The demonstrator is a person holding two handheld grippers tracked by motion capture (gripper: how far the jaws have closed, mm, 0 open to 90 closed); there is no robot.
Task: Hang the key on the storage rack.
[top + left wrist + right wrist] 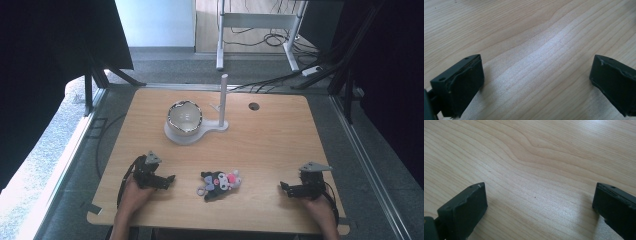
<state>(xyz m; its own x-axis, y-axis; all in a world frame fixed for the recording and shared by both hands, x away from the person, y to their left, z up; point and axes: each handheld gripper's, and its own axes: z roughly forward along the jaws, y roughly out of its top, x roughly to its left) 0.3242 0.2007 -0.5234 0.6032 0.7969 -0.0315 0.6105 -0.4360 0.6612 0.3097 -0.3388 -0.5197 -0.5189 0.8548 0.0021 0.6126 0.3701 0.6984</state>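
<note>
A small black, pink and white plush toy (220,183) lies on the wooden table (270,145) near its front edge, between my two hands. My left gripper (167,181) rests on the table to the toy's left, jaws wide apart over bare wood (536,75). My right gripper (286,189) rests at the front right, also open, with only wood between its jaws (539,202). A glossy white bowl (184,118) sits on a white stand (192,134) with an upright post (223,97) at the table's far middle.
A round cable hole (254,106) is in the tabletop at the far right of the post. Beyond the table stand a white frame's legs (220,55) and floor cables (280,40). Dark curtains flank both sides.
</note>
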